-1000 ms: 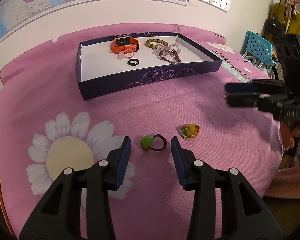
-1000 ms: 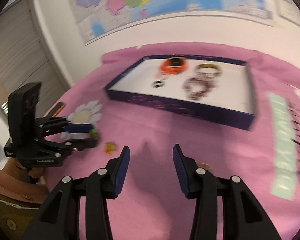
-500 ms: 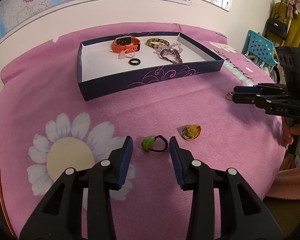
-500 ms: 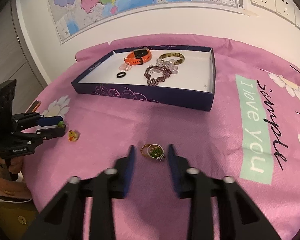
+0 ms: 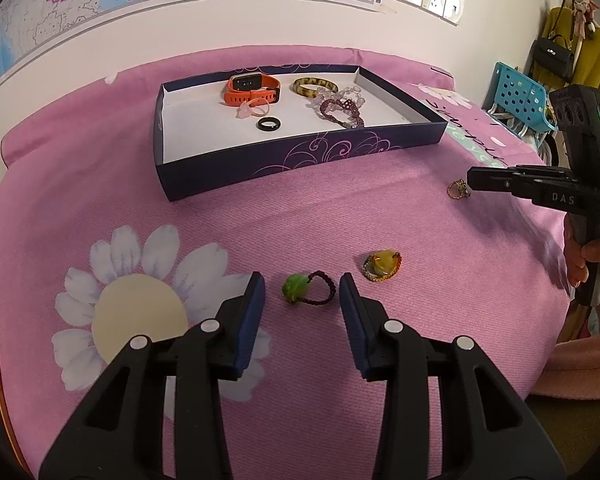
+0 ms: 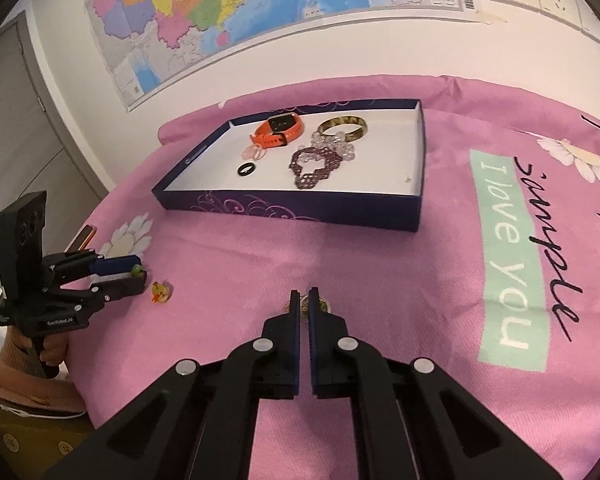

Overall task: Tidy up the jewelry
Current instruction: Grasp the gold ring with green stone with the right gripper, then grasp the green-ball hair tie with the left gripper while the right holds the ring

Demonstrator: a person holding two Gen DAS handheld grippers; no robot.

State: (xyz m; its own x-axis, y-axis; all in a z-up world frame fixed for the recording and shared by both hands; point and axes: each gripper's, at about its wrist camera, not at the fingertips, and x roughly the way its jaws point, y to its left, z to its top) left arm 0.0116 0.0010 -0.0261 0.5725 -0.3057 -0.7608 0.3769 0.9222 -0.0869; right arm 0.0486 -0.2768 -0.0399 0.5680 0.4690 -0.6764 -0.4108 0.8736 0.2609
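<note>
Right gripper fingers just closed, pinching the gold ring; box next, probably. Left gripper spread around the green-bead ring, not gripping.

One box; inside: one orange watch, one bangle, two bead bracelets, one black ring, one pink ring. Three rings on pink cloth: green, yellow, gold. Two tools

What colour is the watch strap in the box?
Orange watch strap; the left wrist view shows it best.
</note>
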